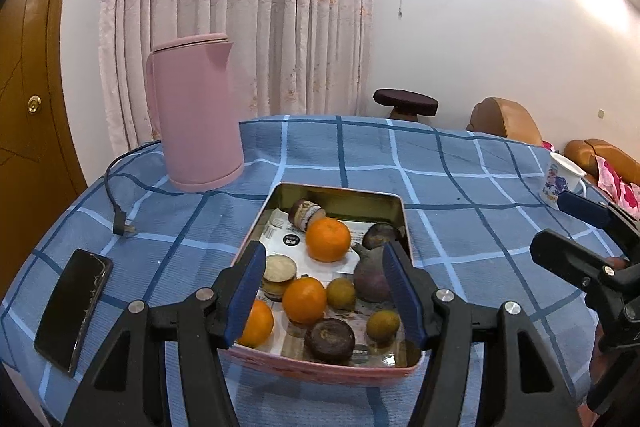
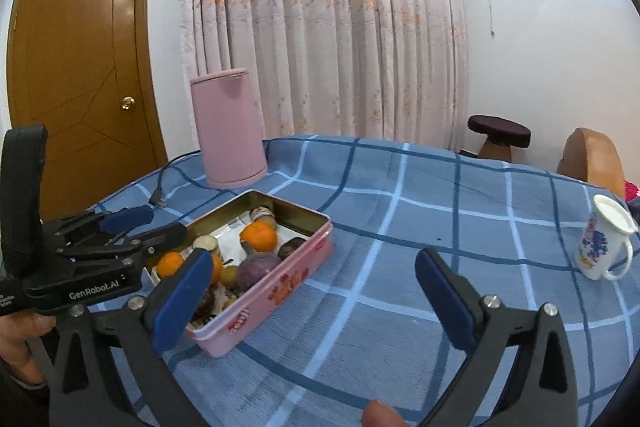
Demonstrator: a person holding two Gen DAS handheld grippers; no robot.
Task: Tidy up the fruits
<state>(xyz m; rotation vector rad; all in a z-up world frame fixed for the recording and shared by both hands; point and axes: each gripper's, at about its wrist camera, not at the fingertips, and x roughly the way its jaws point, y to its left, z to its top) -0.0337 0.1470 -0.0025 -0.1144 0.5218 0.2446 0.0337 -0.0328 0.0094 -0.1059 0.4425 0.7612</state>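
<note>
Left gripper (image 1: 326, 301): parted, empty, above tin (image 1: 340, 201).
Right gripper (image 2: 314, 301): wide apart, empty.
Tin: holds oranges (image 1: 328, 239).

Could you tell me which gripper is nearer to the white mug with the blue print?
Right. The right gripper hovers open over bare tablecloth with the white mug just off its right side. The left gripper hangs open above the pink tin, farther away.
</note>
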